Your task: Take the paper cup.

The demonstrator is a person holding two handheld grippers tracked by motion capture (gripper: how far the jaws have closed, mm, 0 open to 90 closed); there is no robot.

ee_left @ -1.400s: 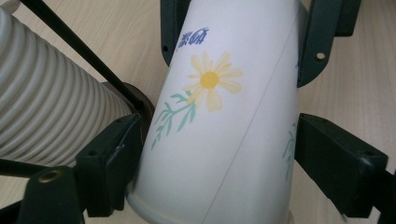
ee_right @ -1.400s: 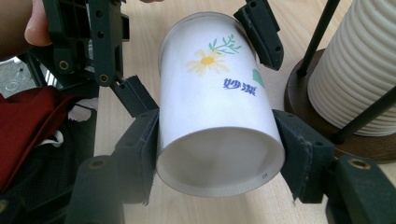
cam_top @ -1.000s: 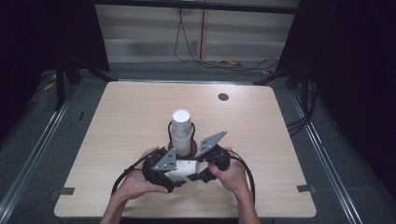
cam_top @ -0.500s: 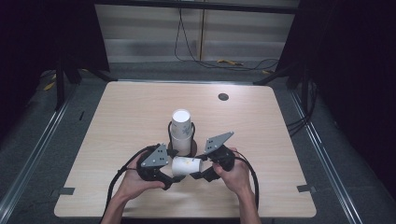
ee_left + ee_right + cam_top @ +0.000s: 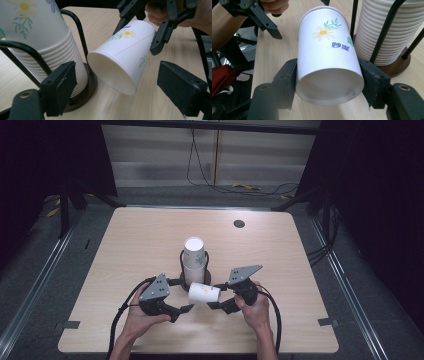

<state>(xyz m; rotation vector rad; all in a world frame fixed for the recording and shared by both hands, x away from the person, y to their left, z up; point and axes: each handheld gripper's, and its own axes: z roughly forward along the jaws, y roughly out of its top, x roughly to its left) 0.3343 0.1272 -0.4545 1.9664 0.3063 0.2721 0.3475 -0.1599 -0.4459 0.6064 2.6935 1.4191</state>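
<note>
- Paper cup, white with a daisy print, lies on its side in the air just in front of the stack; we hold it by its base end, and its open mouth faces our left tongs.
- Worktop of pale wood is the biggest thing before us, with a small dark round spot near its far edge and grey floor and cables beyond.
- Stack of cups stands upright in a black wire holder on a brown base, near the middle.
- Right tongs pinch the cup on both sides.
- Left tongs stand spread, holding nothing, near the cup's rim.
- We judge one cup is off the stack; setting it down is left.
</note>
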